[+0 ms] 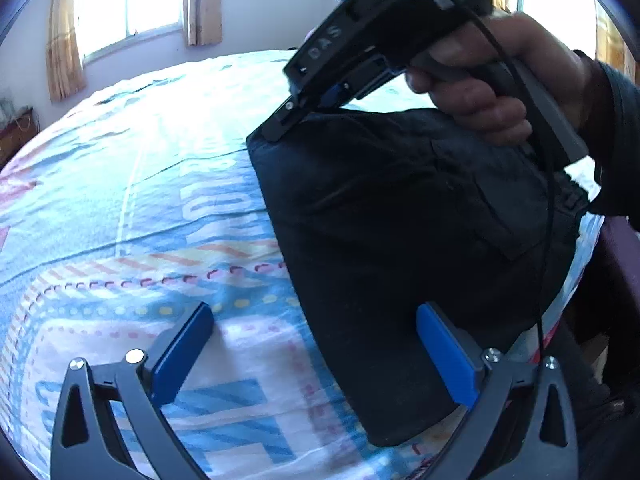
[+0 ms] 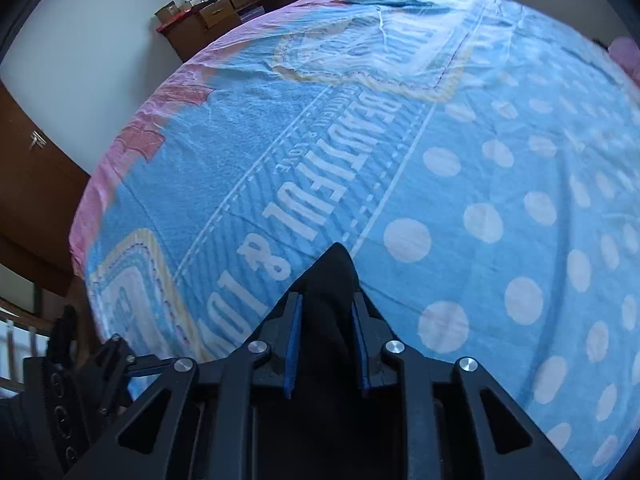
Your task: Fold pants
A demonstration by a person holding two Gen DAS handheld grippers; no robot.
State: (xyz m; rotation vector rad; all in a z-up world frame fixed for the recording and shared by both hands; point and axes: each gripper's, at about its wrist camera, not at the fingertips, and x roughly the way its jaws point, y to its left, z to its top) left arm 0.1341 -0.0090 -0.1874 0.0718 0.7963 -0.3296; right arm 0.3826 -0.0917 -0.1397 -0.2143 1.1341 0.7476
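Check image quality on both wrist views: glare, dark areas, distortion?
Left wrist: the window is blown out, glare washes the bedspread, and the black pants lose nearly all detail. Right wrist: even light and a readable print, though pants fabric in the right hand-held gripper is featureless black. Both views: strong fisheye curvature.

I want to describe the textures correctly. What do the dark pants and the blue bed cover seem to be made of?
Dark pants: probably a matte woven fabric, fairly stiff; the folds keep flat, crisp edges. Blue bed cover: likely soft, slightly fuzzy printed cloth, maybe brushed cotton or fleece; the surface looks napped and has no shine.
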